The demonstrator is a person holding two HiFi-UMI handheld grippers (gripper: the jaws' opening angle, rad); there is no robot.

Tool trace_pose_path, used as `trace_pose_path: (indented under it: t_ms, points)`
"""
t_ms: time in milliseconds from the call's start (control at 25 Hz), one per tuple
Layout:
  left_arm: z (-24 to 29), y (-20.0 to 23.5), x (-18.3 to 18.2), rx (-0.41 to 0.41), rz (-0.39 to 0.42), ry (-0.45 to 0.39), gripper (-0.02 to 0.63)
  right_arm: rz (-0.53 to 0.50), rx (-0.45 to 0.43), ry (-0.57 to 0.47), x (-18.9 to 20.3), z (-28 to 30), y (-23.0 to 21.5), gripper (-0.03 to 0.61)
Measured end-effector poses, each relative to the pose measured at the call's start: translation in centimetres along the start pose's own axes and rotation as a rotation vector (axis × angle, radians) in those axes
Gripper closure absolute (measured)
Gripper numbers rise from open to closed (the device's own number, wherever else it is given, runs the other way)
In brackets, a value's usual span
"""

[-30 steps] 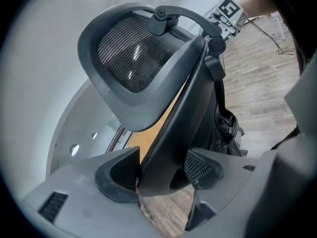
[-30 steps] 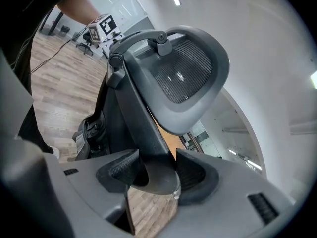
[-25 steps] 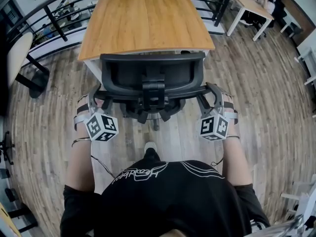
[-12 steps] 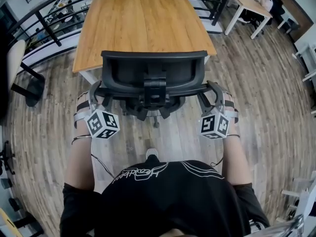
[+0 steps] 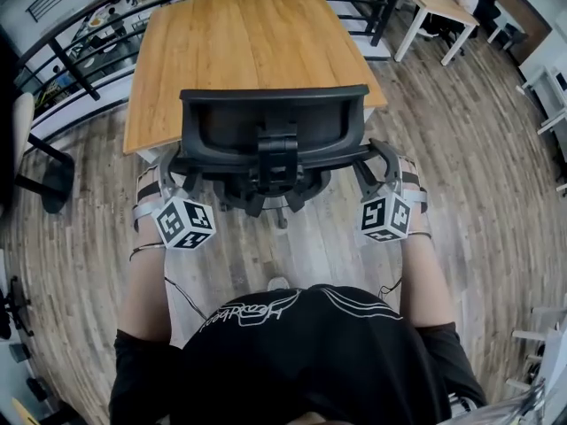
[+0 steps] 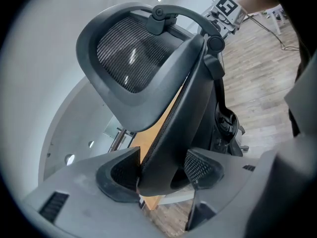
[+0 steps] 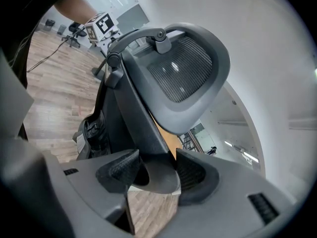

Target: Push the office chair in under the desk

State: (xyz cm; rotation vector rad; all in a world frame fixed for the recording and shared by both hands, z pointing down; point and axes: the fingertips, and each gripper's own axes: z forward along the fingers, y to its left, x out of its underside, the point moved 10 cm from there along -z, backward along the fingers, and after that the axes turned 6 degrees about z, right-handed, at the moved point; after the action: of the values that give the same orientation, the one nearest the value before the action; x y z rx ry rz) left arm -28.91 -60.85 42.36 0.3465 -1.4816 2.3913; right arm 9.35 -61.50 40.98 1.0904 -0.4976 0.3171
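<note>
A black office chair with a mesh headrest stands in front of me, facing a wooden-topped desk. Its headrest overlaps the desk's near edge in the head view, and the seat is hidden beneath. My left gripper is shut on the left edge of the chair's back frame. My right gripper is shut on the right edge of the back frame. In the two gripper views the frame edge fills the gap between the left gripper's pads and the right gripper's pads.
A black railing runs behind and left of the desk. A second, white-legged desk with a seated person stands at the top right. Another chair is at the far left. The floor is wood planks.
The chair has rolled forward toward the desk with both grippers on it; its headrest now overlaps the desk's near edge. I have stepped forward with it.
</note>
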Motion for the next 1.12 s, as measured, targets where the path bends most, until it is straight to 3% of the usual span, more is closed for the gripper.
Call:
trace_pose_path:
  t_ms: [400, 680, 1120]
  points:
    - [4.2, 1.8, -1.4, -0.006, -0.007, 0.036, 0.353, -0.004, -0.017, -0.030, 0.6, 4.3, -2.6, 0.325]
    - [9.9, 5.7, -3.2, -0.003, -0.011, 0.075, 0.353, -0.006, -0.040, -0.060, 0.3, 10.3, -7.0, 0.325]
    - [11.7, 4.6, -3.1, -0.039, -0.029, 0.114, 0.354, -0.022, -0.050, -0.103, 1.4, 13.0, -7.0, 0.325]
